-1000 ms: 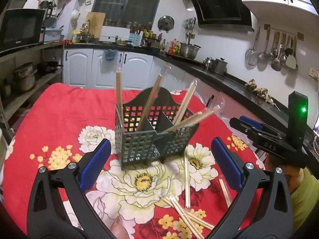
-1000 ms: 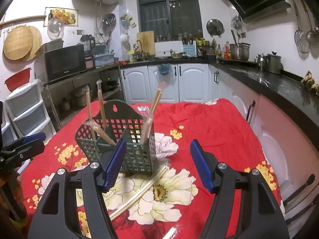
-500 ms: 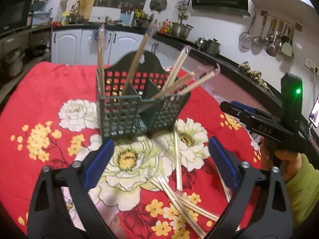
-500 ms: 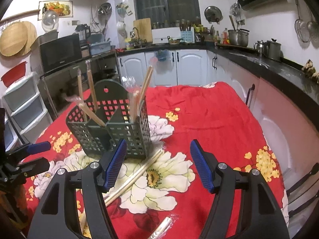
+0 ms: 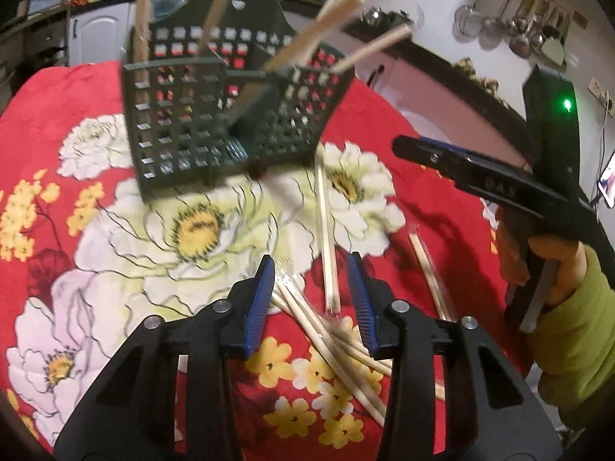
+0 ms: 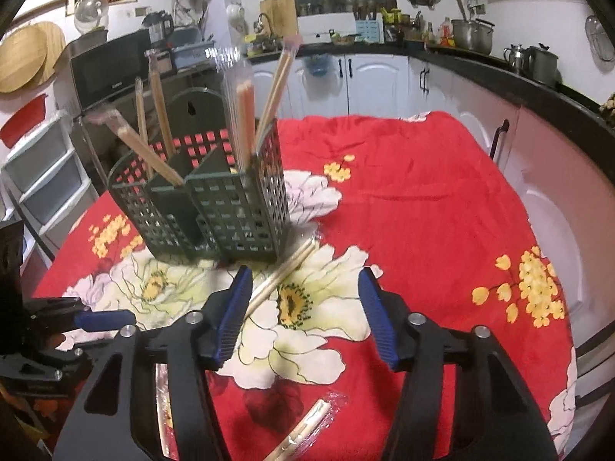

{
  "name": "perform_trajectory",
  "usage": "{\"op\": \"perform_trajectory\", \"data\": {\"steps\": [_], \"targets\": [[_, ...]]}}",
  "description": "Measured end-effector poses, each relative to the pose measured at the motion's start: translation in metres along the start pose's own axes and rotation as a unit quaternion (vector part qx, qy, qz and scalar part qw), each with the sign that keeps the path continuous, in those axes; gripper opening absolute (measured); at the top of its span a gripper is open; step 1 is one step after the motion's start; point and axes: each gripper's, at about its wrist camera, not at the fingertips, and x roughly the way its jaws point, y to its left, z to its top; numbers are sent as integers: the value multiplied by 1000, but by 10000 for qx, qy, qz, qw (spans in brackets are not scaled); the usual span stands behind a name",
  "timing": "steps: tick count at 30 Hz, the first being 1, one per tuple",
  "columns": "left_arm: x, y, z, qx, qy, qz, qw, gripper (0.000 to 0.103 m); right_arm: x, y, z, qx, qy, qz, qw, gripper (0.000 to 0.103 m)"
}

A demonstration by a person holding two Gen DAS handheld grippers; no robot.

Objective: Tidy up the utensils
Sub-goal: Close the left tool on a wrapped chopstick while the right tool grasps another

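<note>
While the left gripper point(image 5: 312, 265) is being closed around loose wooden chopsticks point(image 5: 328, 238) on the red floral cloth point(image 5: 77, 88), not yet pinched, a lift into the dark green perforated caddy point(image 5: 230, 115) is called for.

I saw the dark green perforated utensil holder point(image 6: 215, 207) standing upright on the red flowered cloth, its compartments holding several wrapped chopstick pairs point(image 6: 242, 115) that leaned outward at different angles. Near it lay more loose chopsticks point(image 5: 326, 330) in a crossed heap. One pair point(image 6: 280, 272) lay slantwise with its far end just beside the holder's base, and another wrapped pair point(image 6: 307, 430) lay nearer, well apart.
</note>
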Motion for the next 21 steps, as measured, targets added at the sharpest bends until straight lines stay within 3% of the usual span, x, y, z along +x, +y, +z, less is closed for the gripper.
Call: {"op": "perform_trajectory", "data": {"steps": [6,16,21], "targets": [[19,3,-2,-49,343,164,9993,33,17,-4,-1,93,251,34,9996,51],[38,0,11,219,513,404,9976,32,54,-6,10,344,686,205,9968,51],[52,-2,18,313,597,533,9963,21,74,-16,16,721,881,210,9933,47]]}}
